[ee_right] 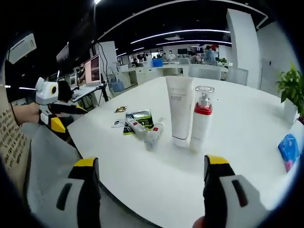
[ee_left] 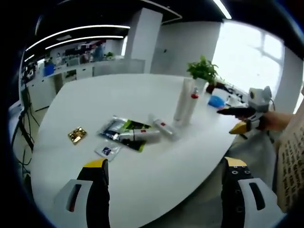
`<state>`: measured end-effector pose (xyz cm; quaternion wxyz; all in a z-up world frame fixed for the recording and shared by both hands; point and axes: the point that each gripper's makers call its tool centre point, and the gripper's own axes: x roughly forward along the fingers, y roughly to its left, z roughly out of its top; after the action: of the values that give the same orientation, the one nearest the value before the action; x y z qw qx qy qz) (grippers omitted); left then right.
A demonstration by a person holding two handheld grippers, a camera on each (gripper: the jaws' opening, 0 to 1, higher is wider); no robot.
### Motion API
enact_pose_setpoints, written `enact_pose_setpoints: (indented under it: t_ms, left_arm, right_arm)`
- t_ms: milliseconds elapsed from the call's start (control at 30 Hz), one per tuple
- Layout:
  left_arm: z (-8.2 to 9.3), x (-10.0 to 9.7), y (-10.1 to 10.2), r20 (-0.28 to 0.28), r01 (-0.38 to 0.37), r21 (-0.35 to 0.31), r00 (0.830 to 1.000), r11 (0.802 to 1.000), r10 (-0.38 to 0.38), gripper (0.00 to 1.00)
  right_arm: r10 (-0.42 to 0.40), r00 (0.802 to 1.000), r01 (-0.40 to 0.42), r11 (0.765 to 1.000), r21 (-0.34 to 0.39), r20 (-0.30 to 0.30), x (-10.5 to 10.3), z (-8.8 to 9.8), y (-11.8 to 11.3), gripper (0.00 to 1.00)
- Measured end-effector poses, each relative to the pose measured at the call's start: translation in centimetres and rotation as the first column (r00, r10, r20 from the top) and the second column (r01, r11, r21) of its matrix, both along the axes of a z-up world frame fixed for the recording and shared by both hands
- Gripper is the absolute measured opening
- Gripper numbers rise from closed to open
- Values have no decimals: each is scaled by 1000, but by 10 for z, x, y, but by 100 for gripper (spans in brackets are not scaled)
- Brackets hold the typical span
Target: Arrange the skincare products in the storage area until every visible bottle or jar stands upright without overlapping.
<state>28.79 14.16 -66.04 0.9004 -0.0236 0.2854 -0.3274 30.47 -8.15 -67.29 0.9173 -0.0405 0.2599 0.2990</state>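
both grippers gape wide, holding nothing: left gripper (ee_left: pixel 164 178) and right gripper (ee_right: pixel 151 173) at frame bottom; white tube (ee_right: pixel 180 110) and pump bottle (ee_right: pixel 200 118) upright at centre.

A white table (ee_left: pixel 142 95) carries a small gold packet (ee_left: pixel 77 135) near its left part; a green plant (ee_left: pixel 203 70) in a white pot stands at the far edge; a blue pack (ee_right: pixel 289 151) lies on the table near the plant; behind, an office with desks (ee_right: pixel 156 71), a monitor (ee_right: pixel 92 69) and a white pillar (ee_left: pixel 142 38); a bright window (ee_left: pixel 251 57) at the right.
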Motion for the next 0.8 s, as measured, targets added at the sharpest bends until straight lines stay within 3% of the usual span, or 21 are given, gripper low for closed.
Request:
enact_pose_setpoints:
  t_ms: [333,633,800]
  left_arm:
    - [-4,3,5,-20,-3,11,1000,1000,4,97]
    - [-10,5,7,-38,-14,4,999,1000,14,97]
    - [-14,9,9,-47,-17,0,999,1000,17,97]
  right_arm:
    - [-20,1000,20,1000,-13,-3,31,-13,24,78]
    - [33,998,-35,998,-50,-50,46,-34,49,67]
    - [-2,999,-1,998,-68,-50,61,-40,52,60]
